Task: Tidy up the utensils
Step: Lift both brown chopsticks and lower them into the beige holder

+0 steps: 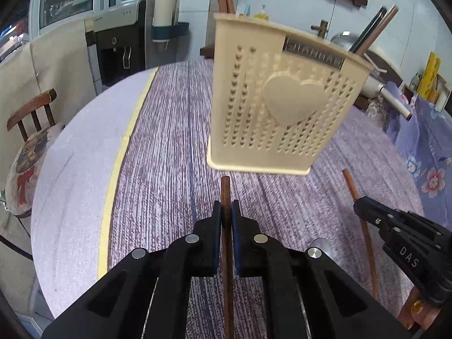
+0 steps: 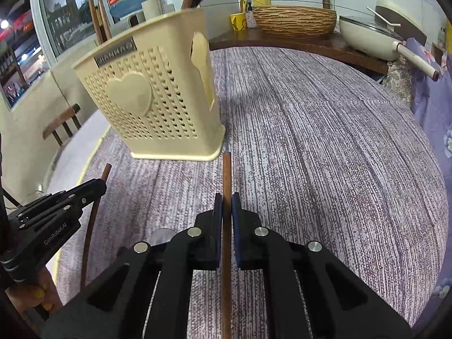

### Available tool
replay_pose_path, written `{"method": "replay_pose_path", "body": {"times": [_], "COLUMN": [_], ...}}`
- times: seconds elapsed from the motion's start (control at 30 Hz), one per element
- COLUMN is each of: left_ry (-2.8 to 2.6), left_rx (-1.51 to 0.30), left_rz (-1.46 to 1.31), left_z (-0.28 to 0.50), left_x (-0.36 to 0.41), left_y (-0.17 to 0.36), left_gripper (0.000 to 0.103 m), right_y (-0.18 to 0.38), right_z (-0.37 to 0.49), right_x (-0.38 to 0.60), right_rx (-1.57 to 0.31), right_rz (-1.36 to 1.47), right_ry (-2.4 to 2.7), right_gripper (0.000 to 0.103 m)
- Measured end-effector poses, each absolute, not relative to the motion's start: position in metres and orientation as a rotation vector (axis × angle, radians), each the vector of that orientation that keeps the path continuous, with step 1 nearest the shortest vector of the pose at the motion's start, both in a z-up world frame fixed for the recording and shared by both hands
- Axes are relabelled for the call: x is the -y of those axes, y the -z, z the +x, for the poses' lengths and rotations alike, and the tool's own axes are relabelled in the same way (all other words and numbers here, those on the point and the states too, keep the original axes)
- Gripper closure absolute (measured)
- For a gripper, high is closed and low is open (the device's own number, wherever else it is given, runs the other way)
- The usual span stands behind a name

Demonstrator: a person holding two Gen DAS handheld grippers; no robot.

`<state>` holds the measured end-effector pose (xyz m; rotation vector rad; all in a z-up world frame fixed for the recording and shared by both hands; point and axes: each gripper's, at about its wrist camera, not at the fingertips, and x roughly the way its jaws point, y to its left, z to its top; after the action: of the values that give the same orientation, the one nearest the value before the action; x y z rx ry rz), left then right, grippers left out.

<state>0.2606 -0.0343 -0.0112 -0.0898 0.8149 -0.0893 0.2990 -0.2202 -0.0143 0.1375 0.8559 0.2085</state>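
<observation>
A cream perforated utensil holder [image 1: 282, 99] with a heart on its side stands on the table; it also shows in the right wrist view [image 2: 158, 93]. Several brown chopsticks [image 1: 378, 28] stand in it. My left gripper [image 1: 226, 206] is shut on a brown chopstick [image 1: 225, 189] just in front of the holder's base. My right gripper [image 2: 226, 200] is shut on another brown chopstick [image 2: 226, 175], its tip near the holder's right corner. Each gripper shows in the other's view: the right gripper [image 1: 358, 204] at right, the left gripper [image 2: 99, 186] at left.
The round table has a purple-grey cloth [image 2: 325, 141]. A white pan [image 2: 367, 36] and a woven basket [image 2: 293, 19] stand on a wooden shelf behind. A wooden chair [image 1: 31, 130] stands at the table's left. A floral cloth [image 1: 423, 147] lies at the right.
</observation>
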Motion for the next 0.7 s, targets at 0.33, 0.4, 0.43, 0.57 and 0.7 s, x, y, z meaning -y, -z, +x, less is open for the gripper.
{"method": "replay_pose_path", "body": {"times": [0.33, 0.4, 0.43, 0.57, 0.7], "left_ry": [0.143, 0.155, 0.159, 0.178, 0.185], "left_rx": [-0.66, -0.622, -0.604, -0.543, -0.507], "left_rz": [-0.15, -0.152, -0.149, -0.151, -0.15], "left_z": [0.24, 0.234, 0.23, 0.216, 0.207], "left_x": [0.022, 0.02, 0.019, 0.013, 0.01], "left_y": [-0.048, -0.061, -0.068, -0.088, -0.101], "left_gripper": [0.095, 0.095, 0.095, 0.095, 0.095], "right_y": [-0.046, -0.063, -0.072, -0.101, -0.122], "right_z": [0.28, 0.273, 0.268, 0.252, 0.24], "right_x": [0.238, 0.242, 0.243, 0.247, 0.246], "right_rx": [-0.75, -0.715, -0.696, -0.641, -0.614], "right_rz": [0.258, 0.267, 0.263, 0.237, 0.231], "right_ry": [-0.323, -0.343, -0.352, -0.389, -0.445], "right_gripper": [0.095, 0.095, 0.095, 0.095, 0.095]}}
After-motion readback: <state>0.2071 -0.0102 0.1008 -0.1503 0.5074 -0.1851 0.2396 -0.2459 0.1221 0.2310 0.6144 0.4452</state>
